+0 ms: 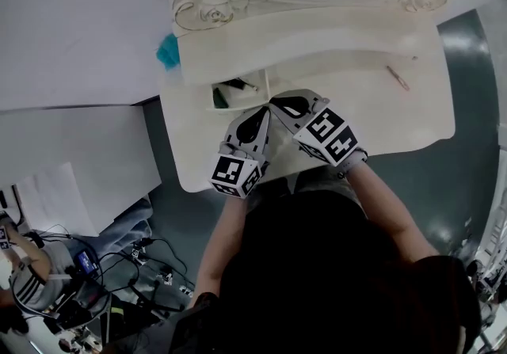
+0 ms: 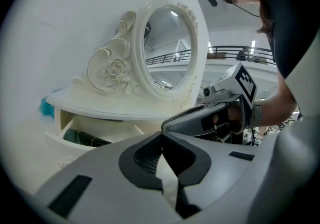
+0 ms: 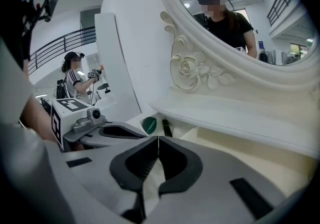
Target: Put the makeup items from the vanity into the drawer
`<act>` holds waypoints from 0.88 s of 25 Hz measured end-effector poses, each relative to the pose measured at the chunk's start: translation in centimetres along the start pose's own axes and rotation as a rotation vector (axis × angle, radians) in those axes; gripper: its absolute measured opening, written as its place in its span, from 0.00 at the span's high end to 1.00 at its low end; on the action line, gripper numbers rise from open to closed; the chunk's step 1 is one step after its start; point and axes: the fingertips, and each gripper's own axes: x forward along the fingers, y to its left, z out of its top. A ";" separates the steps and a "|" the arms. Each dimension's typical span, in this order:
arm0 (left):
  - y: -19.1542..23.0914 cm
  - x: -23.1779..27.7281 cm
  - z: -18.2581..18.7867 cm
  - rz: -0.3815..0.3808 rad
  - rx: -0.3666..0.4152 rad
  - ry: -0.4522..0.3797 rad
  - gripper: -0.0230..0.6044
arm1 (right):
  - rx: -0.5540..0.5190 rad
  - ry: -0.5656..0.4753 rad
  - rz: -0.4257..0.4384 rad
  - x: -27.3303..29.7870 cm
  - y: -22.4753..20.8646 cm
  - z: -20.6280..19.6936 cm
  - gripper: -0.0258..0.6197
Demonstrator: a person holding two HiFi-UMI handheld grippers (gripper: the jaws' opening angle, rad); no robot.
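The white vanity (image 1: 396, 119) has a small drawer (image 1: 267, 81) pulled open at its left. Inside lie a green item (image 1: 220, 97) and a black stick-like item (image 1: 238, 85); both also show in the right gripper view, the green item (image 3: 148, 125) beside the black item (image 3: 166, 128). A thin pinkish pencil (image 1: 398, 78) rests on the top at the right. My left gripper (image 1: 264, 109) and right gripper (image 1: 275, 100) hover side by side just in front of the drawer. Each is shut with nothing in it: left gripper (image 2: 161, 134), right gripper (image 3: 158, 138).
An oval mirror (image 2: 167, 47) in a carved frame stands at the back on a raised shelf (image 1: 301, 47). A teal object (image 1: 168, 51) sits at the shelf's left end. White panels (image 1: 71, 28) stand to the left. A person works among cables on the floor (image 1: 47, 273).
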 end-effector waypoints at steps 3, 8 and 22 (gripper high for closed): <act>-0.9 0.5 0.0 -0.006 0.004 -0.001 0.94 | 0.007 -0.011 -0.007 -1.0 -0.2 -0.5 0.92; -2.5 1.3 -0.6 -0.032 0.013 0.013 0.94 | 0.024 -0.010 -0.033 -2.6 -0.7 -1.9 0.92; -8.8 5.8 -1.8 -0.185 0.051 0.068 0.95 | 0.136 -0.050 -0.153 -8.9 -3.8 -5.8 0.92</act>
